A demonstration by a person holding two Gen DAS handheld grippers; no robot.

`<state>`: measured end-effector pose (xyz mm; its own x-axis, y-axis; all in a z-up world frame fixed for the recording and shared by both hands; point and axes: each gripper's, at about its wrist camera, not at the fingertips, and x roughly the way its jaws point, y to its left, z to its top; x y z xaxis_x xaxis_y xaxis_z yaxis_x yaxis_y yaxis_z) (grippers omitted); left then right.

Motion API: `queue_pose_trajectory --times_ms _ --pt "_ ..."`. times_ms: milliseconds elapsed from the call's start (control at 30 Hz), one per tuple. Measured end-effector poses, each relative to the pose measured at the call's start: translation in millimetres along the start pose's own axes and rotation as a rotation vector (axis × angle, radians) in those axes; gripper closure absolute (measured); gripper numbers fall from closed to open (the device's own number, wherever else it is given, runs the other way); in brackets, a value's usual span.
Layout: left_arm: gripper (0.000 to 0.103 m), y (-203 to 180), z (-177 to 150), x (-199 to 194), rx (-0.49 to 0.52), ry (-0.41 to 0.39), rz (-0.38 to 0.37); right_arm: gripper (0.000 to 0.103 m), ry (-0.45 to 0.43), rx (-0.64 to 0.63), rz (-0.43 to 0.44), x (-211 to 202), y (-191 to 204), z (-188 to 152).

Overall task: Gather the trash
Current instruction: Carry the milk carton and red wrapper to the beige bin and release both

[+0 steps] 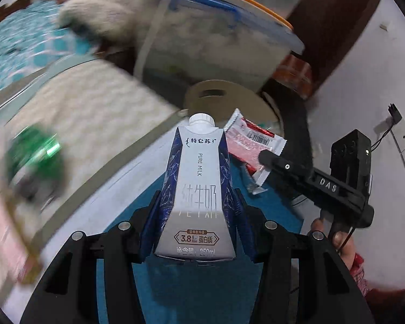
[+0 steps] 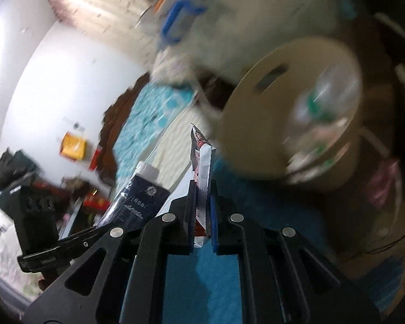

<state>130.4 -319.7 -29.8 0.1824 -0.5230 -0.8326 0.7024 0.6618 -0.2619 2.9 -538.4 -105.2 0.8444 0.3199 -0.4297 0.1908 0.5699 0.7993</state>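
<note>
Between the two fingers of the left tongs (image 1: 199, 202) stands a milk carton (image 1: 198, 189), gripped on both blue side panels, white screw cap pointing away from the camera and the grey front panel with "PURE MILK" facing up. The carton hangs over a blue mat (image 1: 175, 283). Just beyond the carton's cap sits a round beige trash bin (image 1: 229, 100) with a slotted flap lid; in the right wrist view the bin (image 2: 297, 108) is blurred, with pale and green litter dimly visible at its mouth.

The right tongs (image 2: 201, 202) are pinched narrow on a red-and-white snack wrapper (image 2: 201, 167), which stands edge-on between the pads and pokes out past the fingertips toward the bin's rim. From the left wrist view the same wrapper (image 1: 252, 140) lies just right of the carton's shoulder, its far edge overlapping the bin, with the right tongs (image 1: 267, 159) clamping its near corner.

Left of the bin, on a cream bed cover (image 1: 80, 113), lies a blurred green bottle (image 1: 37, 156). Behind the bin stands a clear storage box (image 1: 216, 35) with a blue latch.
</note>
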Motion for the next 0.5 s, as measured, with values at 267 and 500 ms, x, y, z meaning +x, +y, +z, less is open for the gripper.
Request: queue_pose_trajectory --times_ms 267,500 --pt "0.054 -34 70 87 0.062 0.076 -0.011 0.088 -0.06 0.03 -0.109 -1 -31 43" --pt "0.029 -33 87 101 0.036 0.046 0.025 0.033 -0.092 0.043 -0.112 2 -39 53"
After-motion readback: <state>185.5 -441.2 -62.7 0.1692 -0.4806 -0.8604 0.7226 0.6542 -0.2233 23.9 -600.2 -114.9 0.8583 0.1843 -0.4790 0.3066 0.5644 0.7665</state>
